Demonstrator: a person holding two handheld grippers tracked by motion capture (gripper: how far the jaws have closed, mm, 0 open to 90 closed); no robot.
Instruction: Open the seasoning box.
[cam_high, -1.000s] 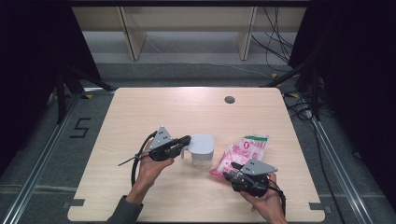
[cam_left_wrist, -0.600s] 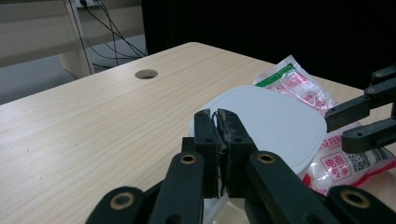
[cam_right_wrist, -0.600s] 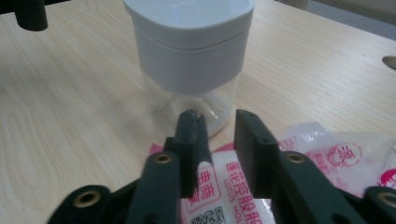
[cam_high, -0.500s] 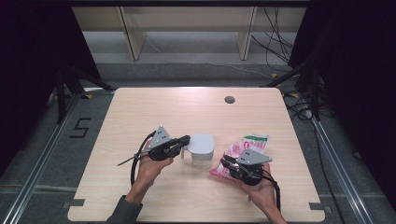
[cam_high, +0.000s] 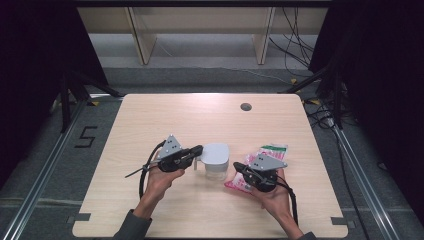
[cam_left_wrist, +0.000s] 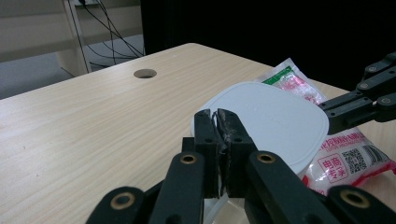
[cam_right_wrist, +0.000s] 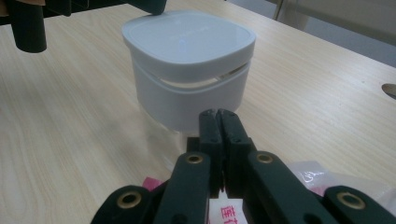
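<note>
Looking down from the high view, a white rounded-square plastic container with a lid (cam_high: 216, 160) stands on the pale wooden table (cam_high: 150, 115), between the left gripper (cam_high: 196, 150) at its side and the right gripper (cam_high: 239, 171) over a pink-and-white printed plastic packet (cam_high: 265, 155). From the left gripper view, its jaws are pressed together at the container's rim, apparently pinching a thin clear edge. From the right gripper view, the jaws have just been closing and now meet on the packet's edge, the container just beyond.

can't tell what the left gripper (cam_left_wrist: 218, 122) is pinching, it's hidden; pink bag (cam_right_wrist: 322, 179) gets cut off by the frame; print's too small to read
</note>
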